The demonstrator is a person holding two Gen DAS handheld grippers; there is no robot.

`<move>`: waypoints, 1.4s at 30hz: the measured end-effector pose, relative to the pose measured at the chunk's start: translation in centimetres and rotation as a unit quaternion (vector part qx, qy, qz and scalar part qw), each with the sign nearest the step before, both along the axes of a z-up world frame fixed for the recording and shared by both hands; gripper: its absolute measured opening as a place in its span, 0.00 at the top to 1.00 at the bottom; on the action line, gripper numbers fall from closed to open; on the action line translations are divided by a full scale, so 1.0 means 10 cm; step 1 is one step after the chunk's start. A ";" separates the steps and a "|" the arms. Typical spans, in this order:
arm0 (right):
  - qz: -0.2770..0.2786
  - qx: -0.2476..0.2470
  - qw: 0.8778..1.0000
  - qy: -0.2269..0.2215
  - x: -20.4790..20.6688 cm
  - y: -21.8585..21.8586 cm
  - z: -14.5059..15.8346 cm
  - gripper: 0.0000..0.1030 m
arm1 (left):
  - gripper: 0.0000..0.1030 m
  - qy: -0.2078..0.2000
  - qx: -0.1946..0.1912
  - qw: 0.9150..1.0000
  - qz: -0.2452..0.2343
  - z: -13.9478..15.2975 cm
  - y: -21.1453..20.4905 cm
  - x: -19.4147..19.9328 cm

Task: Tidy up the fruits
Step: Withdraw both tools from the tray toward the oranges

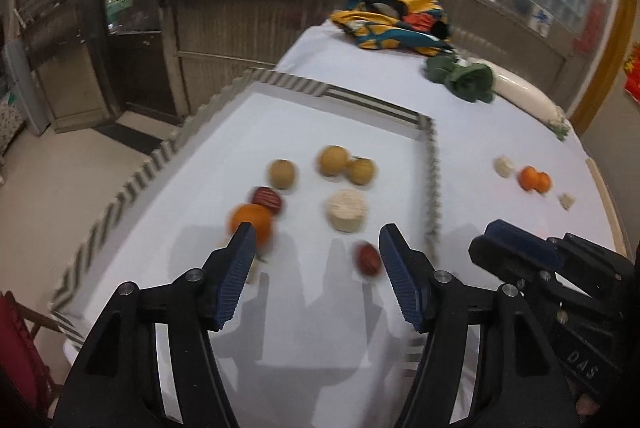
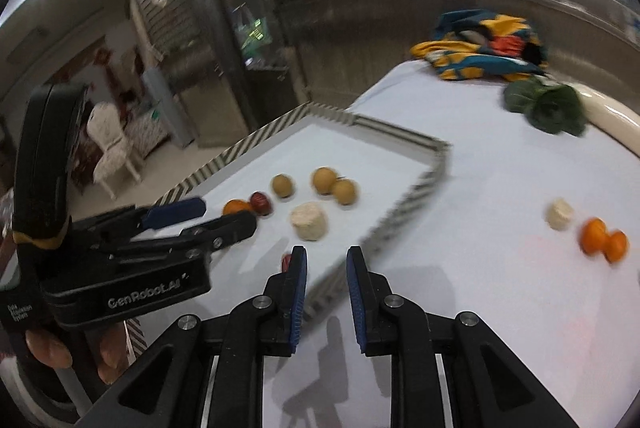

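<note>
A white tray with a striped rim [image 1: 304, 86] holds an orange [image 1: 252, 220], two dark red fruits [image 1: 267, 198] [image 1: 368, 258], three yellow-brown round fruits [image 1: 333, 159] and a pale cut chunk [image 1: 346, 209]. My left gripper [image 1: 318, 230] hangs open over the tray's near part with nothing between its fingers; one red fruit lies just inside its right finger. Over the tray's right rim, my right gripper [image 2: 326, 260] has its pads drawn close together and holds nothing. Outside the tray on the white cloth lie two small oranges [image 2: 604, 240] and a pale piece [image 2: 560, 214].
Leafy greens [image 1: 466, 76] and a long white radish [image 1: 524, 92] lie at the table's far right. A colourful cloth bundle [image 1: 394, 18] sits at the far end. A hand holds the left gripper's body [image 2: 48, 348]. Floor drops away left of the tray.
</note>
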State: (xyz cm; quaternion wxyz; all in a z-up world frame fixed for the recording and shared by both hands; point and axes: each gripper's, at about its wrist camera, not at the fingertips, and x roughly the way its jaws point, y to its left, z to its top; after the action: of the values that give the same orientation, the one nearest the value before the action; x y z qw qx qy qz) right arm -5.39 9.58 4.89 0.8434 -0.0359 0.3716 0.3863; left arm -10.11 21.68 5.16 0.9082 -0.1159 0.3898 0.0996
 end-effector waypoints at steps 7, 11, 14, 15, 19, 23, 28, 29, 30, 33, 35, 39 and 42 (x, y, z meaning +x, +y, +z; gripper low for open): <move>-0.063 0.008 0.998 0.007 0.00 -0.54 -0.04 0.80 | 0.38 -0.001 0.002 0.999 -0.047 -0.02 -0.53 0.09; -0.086 0.006 0.996 0.011 -0.03 -0.83 -0.08 0.80 | 0.38 0.004 0.004 0.997 -0.071 -0.05 -0.77 0.15; -0.105 0.000 0.994 0.011 -0.06 -1.04 -0.11 0.79 | 0.38 0.007 0.007 0.996 -0.088 -0.07 -0.96 0.20; -0.111 0.001 0.994 0.013 -0.05 -1.11 -0.12 0.79 | 0.38 0.007 0.007 0.996 -0.092 -0.07 -1.00 0.21; -0.130 0.002 0.991 0.019 -0.03 -1.35 -0.17 0.79 | 0.38 0.008 0.008 0.994 -0.106 -0.08 -1.18 0.26; -0.143 0.003 0.989 0.023 -0.01 -1.50 -0.20 0.79 | 0.38 0.012 0.010 0.993 -0.118 -0.10 -1.33 0.31; -0.154 0.000 0.988 0.026 0.03 -1.64 -0.23 0.79 | 0.38 0.016 0.010 0.992 -0.126 -0.12 -1.45 0.36; -0.156 -0.001 0.987 0.025 0.03 -1.66 -0.23 0.79 | 0.38 0.018 0.011 0.992 -0.128 -0.12 -1.48 0.39; -0.158 -0.001 0.987 0.027 0.04 -1.69 -0.24 0.79 | 0.38 0.019 0.011 0.991 -0.130 -0.13 -1.49 0.40; -0.162 -0.002 0.986 0.027 0.07 -1.75 -0.24 0.79 | 0.38 0.024 0.008 0.990 -0.136 -0.15 -1.54 0.44; -0.164 -0.003 0.986 0.028 0.10 -1.79 -0.25 0.79 | 0.38 0.029 0.003 0.990 -0.140 -0.16 -1.56 0.48; -0.168 -0.022 0.985 0.022 0.20 -1.86 -0.25 0.79 | 0.38 0.035 -0.001 0.988 -0.150 -0.17 -1.62 0.57; -0.173 -0.033 0.984 0.020 0.33 -1.93 -0.26 0.79 | 0.38 0.037 -0.005 0.987 -0.154 -0.16 -1.66 0.66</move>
State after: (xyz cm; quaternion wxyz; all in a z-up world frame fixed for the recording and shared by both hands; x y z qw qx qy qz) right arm -2.10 -9.74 2.28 0.8884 0.0090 0.4013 0.2227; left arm -3.52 5.07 3.60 0.8968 -0.0551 0.4372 -0.0388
